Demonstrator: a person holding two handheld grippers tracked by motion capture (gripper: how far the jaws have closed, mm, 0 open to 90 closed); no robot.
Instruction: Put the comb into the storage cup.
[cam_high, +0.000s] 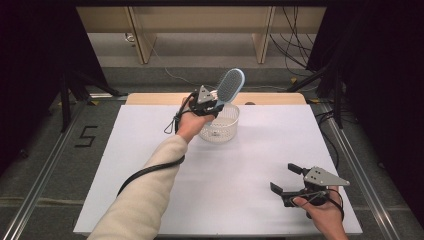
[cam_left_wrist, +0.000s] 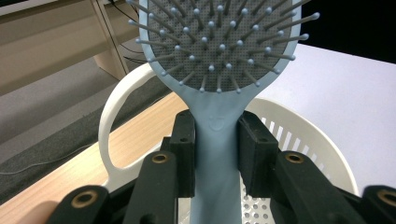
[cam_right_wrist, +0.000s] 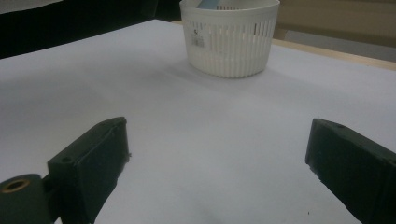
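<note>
Looking down, high view: the left gripper (cam_high: 216, 103) is raised over the white basket (cam_high: 220, 125) at the far middle of the white table (cam_high: 150, 150).
Hairbrush, high view: the light blue hairbrush (cam_high: 230, 86) sticks up and to the right out of the left gripper, its handle clamped in the jaws, its bristled head above the basket's far rim and the wooden edge of the table.
Right gripper, high view: the right gripper (cam_high: 286, 179) lies low at the near right of the table, well apart from the basket, jaws spread wide with nothing between them.
Person, high view: a cream sleeve (cam_high: 145, 195) reaches in from the bottom left; the right hand (cam_high: 325, 210) shows at the bottom right.
Grip, left gripper view: the two black jaws press on either side of the hairbrush (cam_left_wrist: 215, 140) handle just below the head, so the gap is only as wide as the handle.
Brush head, left gripper view: the grey pad with ball-tipped bristles faces the camera and stands upright.
Basket, left gripper view: the white basket (cam_left_wrist: 299, 135) lies under and behind the jaws, its loop handle at the left.
Jaws, right gripper view: both black jaws stand far apart over bare table (cam_right_wrist: 210, 154), holding nothing.
Basket, right gripper view: the white basket (cam_right_wrist: 229, 42) stands far ahead on the table, a bit of blue showing inside its rim.
</note>
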